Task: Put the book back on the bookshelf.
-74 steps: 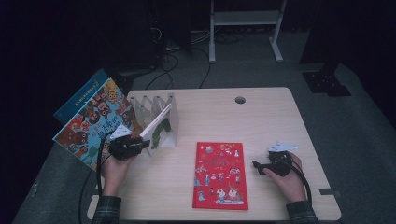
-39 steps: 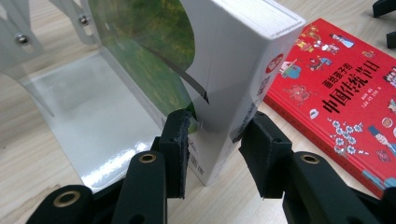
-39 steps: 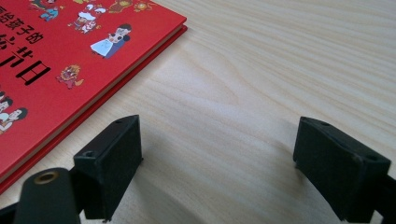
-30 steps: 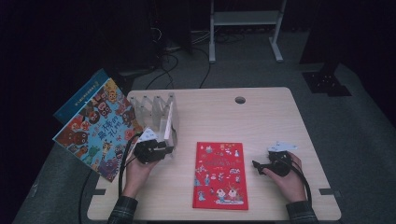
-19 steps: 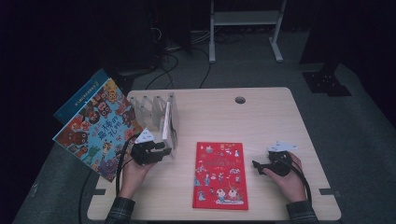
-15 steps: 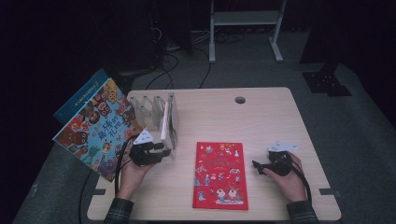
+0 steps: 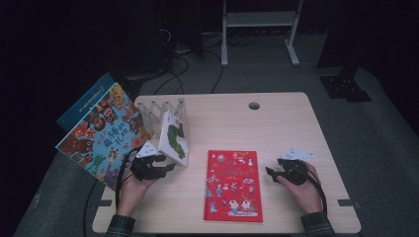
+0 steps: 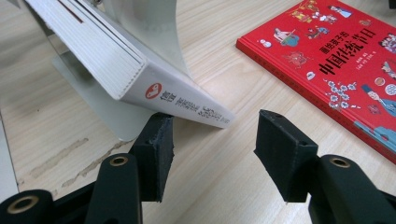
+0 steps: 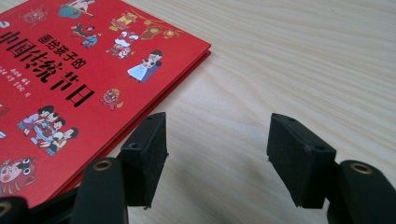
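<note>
Surface: pale wooden table [image 7: 276, 123] under me, dark room beyond.
Right gripper [image 7: 271, 172]: mine, jaws apart and just closing, nothing between them, just beside the red book [image 7: 233, 183].
Left gripper [image 7: 167, 168]: mine, jaws just opening, spread, my left pad under the white book's [image 8: 140, 65] lower corner.
White book: tilted against the clear rack [image 7: 158, 106].
Far left: colourful books [image 7: 101, 131] leaning off the table's edge.
</note>
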`<action>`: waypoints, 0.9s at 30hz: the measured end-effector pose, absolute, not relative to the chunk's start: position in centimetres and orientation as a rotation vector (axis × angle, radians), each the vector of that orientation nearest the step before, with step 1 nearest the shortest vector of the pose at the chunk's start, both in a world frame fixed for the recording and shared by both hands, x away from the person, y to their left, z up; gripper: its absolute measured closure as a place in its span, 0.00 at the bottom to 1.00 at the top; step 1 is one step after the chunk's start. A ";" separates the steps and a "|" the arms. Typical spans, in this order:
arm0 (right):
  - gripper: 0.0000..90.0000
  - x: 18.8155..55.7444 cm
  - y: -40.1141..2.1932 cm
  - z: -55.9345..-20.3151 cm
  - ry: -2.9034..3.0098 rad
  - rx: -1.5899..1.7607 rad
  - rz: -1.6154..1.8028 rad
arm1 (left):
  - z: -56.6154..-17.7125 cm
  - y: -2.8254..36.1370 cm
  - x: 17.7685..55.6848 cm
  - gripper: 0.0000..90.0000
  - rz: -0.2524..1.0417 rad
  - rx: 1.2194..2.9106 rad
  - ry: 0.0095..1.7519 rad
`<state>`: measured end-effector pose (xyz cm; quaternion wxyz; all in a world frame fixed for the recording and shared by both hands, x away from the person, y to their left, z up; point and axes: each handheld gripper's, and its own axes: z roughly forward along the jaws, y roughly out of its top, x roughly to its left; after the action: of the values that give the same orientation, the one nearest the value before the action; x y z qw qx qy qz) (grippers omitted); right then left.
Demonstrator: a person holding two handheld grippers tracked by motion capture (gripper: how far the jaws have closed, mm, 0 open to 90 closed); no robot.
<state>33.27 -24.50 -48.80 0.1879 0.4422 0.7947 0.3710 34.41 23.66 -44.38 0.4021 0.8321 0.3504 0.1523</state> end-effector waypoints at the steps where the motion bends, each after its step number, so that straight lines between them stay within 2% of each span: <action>1: 0.41 33.2 -24.5 -48.8 2.236 1.243 1.041 | -44.4 23.8 34.3 0.51 0.382 2.104 0.893; 13: 0.45 33.0 -23.2 -47.8 2.285 1.225 1.093 | -44.3 23.9 32.3 0.51 0.376 2.122 0.839; 19: 0.49 33.5 -21.7 -47.7 2.348 1.240 1.119 | -44.8 23.0 31.7 0.46 0.345 2.136 0.799; 27: 0.52 34.8 -19.9 -48.3 2.432 1.267 1.106 | -45.1 21.7 31.6 0.44 0.314 2.172 0.751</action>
<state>34.75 -19.92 -48.34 0.0923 0.4267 0.8189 0.3726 31.64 21.71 -45.10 0.3996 0.8585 0.2967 0.1240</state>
